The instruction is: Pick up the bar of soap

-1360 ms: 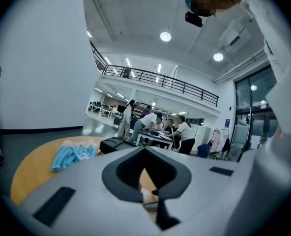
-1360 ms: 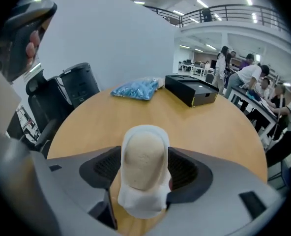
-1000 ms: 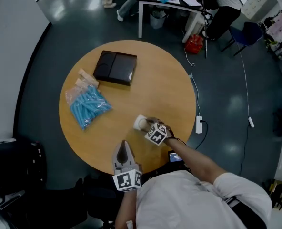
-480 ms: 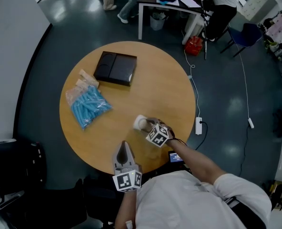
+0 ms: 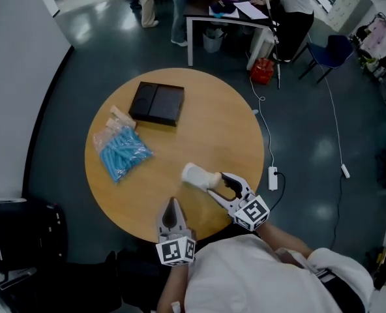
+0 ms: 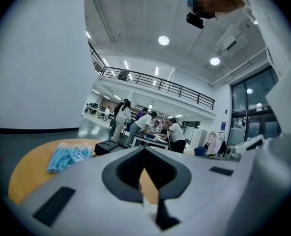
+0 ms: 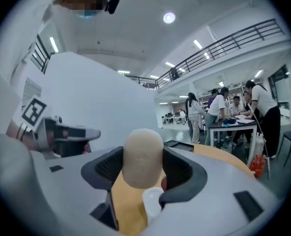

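The bar of soap [image 5: 196, 174] is a pale cream oblong. It sticks out leftward from my right gripper [image 5: 214, 180], over the front part of the round wooden table [image 5: 232, 122]. In the right gripper view the bar of soap [image 7: 143, 156] stands upright between the two dark pads, which press on both its sides. My right gripper [image 7: 143, 168] is shut on it. My left gripper [image 5: 171, 208] sits at the table's near edge with its jaws together in a point and nothing in them. It is a short way left of the soap and nearer to me.
A black box [image 5: 156, 104] lies at the far side of the table. A clear bag of blue pieces [image 5: 120, 150] and a small pale packet [image 5: 120, 116] lie at the left. A power strip [image 5: 272, 173] and cables are on the floor to the right. People stand round a desk [image 5: 229, 12] behind.
My right gripper has pulled back toward me and to the right with the soap. The soap now juts out from its jaws instead of lying under them. The left gripper has stayed put.
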A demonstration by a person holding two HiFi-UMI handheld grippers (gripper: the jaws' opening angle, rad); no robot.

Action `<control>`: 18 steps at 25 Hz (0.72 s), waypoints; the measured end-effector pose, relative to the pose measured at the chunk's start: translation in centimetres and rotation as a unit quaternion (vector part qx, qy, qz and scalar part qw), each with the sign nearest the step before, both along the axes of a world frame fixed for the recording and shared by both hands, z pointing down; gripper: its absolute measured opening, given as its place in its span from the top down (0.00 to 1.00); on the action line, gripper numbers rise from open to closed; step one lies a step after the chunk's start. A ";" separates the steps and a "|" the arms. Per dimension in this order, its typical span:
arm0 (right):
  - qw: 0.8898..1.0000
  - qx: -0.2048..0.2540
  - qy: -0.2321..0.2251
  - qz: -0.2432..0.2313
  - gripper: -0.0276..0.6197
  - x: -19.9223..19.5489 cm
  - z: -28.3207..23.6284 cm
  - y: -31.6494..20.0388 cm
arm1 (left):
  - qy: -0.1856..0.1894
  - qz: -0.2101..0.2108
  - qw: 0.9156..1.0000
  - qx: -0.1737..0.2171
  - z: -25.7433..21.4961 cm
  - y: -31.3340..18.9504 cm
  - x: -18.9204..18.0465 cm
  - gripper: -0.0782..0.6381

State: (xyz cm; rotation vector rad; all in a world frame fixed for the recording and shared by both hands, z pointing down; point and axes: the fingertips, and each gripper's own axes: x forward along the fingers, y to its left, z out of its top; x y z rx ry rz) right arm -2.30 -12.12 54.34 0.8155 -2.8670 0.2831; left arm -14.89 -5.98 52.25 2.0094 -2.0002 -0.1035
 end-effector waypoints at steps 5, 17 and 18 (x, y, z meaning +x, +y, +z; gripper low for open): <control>0.998 -0.012 -0.055 0.026 0.55 2.3 -2.9 2.1 | 0.007 0.010 1.000 0.002 -0.1 0.3 1.3 0.88; 0.998 -0.001 -0.068 0.011 0.55 1.7 -4.2 3.2 | -0.005 0.017 1.000 0.011 -1.2 0.4 2.1 0.88; 0.998 -0.002 -0.068 0.008 0.55 1.6 -4.2 3.3 | -0.006 0.017 1.000 0.011 -1.2 0.5 2.1 0.88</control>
